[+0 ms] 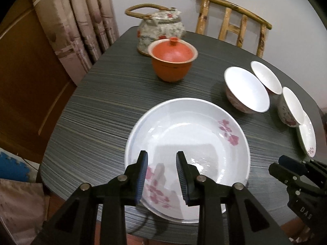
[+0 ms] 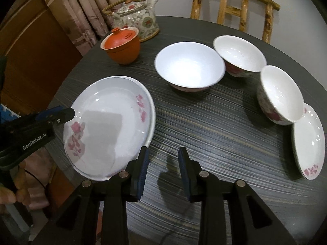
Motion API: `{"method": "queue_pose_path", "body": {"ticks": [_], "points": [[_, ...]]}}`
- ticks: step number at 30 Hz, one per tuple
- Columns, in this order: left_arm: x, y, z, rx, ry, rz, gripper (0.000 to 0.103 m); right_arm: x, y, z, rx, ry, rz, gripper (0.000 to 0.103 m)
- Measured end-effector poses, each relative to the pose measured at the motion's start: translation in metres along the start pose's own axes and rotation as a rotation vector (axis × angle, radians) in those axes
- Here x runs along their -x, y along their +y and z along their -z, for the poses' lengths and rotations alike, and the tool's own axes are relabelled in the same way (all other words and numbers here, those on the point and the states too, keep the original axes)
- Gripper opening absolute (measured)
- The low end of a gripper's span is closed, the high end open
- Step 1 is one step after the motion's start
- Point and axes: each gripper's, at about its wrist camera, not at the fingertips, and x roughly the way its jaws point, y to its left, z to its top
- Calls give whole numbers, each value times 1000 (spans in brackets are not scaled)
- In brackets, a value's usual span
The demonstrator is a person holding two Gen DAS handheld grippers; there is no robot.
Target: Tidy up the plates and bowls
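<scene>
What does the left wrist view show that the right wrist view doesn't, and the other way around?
Only the left wrist view shows the right gripper from the side and the plates' overhanging near rim. Only the right shows the left gripper from the side and the whole small plate. Both share the stacked plates, three bowls, the orange lidded cup, the teapot and the chair.

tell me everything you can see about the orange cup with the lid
The orange lidded cup looks like matte clay. It stands upright on the dark striped table, its lid seated, with a round knob and small dots on top. The flowered teapot sits just behind it; whether they touch is unclear. No gripper is near it.
</scene>
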Motion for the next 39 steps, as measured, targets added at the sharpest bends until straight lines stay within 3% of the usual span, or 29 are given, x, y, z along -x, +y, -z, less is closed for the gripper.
{"method": "queue_pose_path", "body": {"ticks": [15,23,27,39], "points": [[16,-86,7,-99,5,104,36,35,-85,40,-98,-20,60,28],[17,-136,7,-143,35,175,37,58,-142,61,-161,-39,92,33],[17,-166,6,-171,34,206,49,74,-182,70,-205,-57,107,34],[0,-251,-14,-182,87,334,49,88,-303,78,-364,-96,131,35]]}}
